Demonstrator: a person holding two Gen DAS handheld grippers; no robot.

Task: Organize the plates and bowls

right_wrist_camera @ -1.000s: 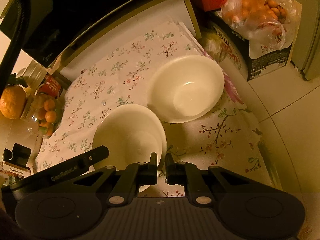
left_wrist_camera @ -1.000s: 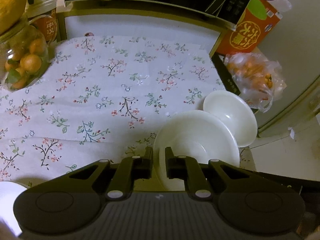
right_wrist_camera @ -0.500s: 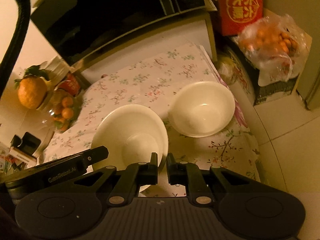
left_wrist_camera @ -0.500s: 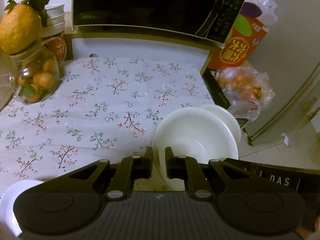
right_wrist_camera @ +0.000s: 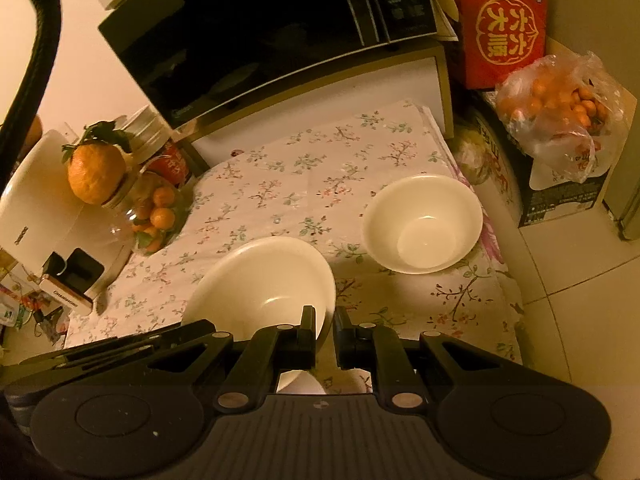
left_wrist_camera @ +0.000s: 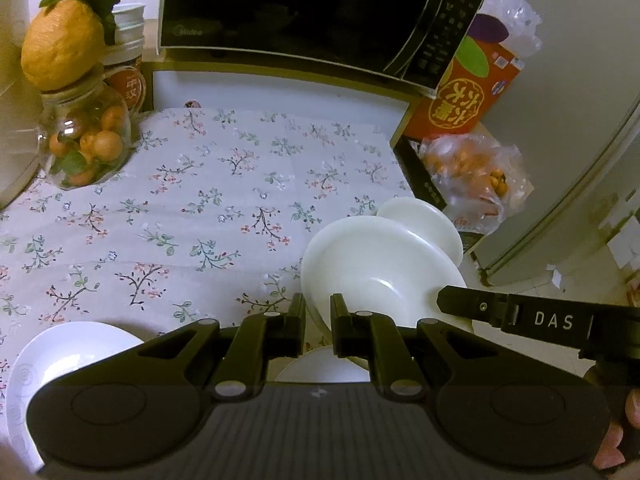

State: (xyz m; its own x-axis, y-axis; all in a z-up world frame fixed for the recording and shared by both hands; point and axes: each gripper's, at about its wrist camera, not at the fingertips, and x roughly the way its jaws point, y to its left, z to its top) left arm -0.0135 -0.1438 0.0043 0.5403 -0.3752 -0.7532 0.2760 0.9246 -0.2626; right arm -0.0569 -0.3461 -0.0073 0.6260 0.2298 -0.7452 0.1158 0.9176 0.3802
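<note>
Both grippers pinch one white bowl [left_wrist_camera: 376, 264] by its rim and hold it above the floral tablecloth [left_wrist_camera: 208, 208]. My left gripper [left_wrist_camera: 318, 316] is shut on its left rim. My right gripper [right_wrist_camera: 325, 330] is shut on its right rim; the bowl also shows in the right wrist view [right_wrist_camera: 260, 284]. A second white bowl [right_wrist_camera: 424, 222] sits upright on the cloth near the right edge, partly hidden behind the held bowl in the left wrist view [left_wrist_camera: 424, 220]. A white plate [left_wrist_camera: 52, 364] lies at the near left. Another white dish [left_wrist_camera: 320, 368] shows under the grippers.
A microwave [left_wrist_camera: 304, 12] stands on a shelf at the back. A glass jar of small oranges [left_wrist_camera: 84, 144] with a large citrus fruit on top is at the back left. A red box [left_wrist_camera: 468, 96] and a bag of oranges [right_wrist_camera: 560, 120] sit to the right.
Both grippers have lifted the held bowl up and back from the cloth. The second bowl stayed in place and now lies farther away.
</note>
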